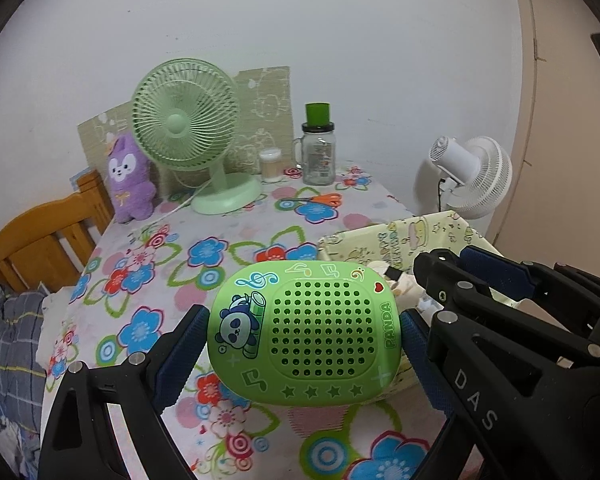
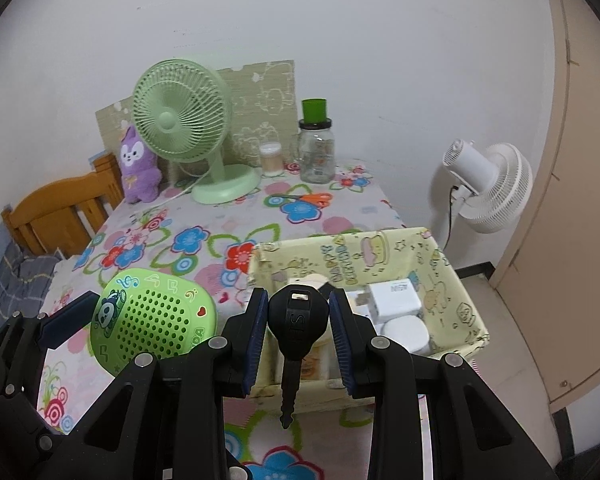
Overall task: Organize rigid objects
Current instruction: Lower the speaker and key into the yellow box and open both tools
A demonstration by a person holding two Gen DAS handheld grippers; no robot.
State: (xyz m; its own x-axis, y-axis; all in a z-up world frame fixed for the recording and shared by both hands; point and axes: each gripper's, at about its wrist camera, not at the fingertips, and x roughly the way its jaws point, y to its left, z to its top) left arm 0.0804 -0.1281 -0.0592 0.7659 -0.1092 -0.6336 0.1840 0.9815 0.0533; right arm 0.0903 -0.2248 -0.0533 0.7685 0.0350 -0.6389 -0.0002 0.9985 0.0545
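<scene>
Item 1: green speaker, oval, perforated grille, printed with a panda, music notes, stars, a red heart and the word "PANDA" along one edge. Held above the surface, clamped across its width between the blue pads of the left tongs, which stand wide around it. It sits just left of the fabric basket.

Item 2: black key, large plastic head, letters on the head too unclear to read, blade hanging downward. The right tongs are closed on its head, pads pressing both sides, over the near wall of the basket.

Item 3: fabric basket, pale yellow with cartoon print and mirrored lettering on the inner wall, not legible. Contents: a white charger block with faint unreadable grey marking, a round white container and other pale items partly hidden.

Item 4: right tongs body, seen from the left wrist, carries the letters "DAS" in white.

Pose: both tongs point forward and downward, side by side, left beside right.

Background stock on the floral-clothed surface: green desk fan, purple plush, glass jar with green cap, orange-handled scissors.
</scene>
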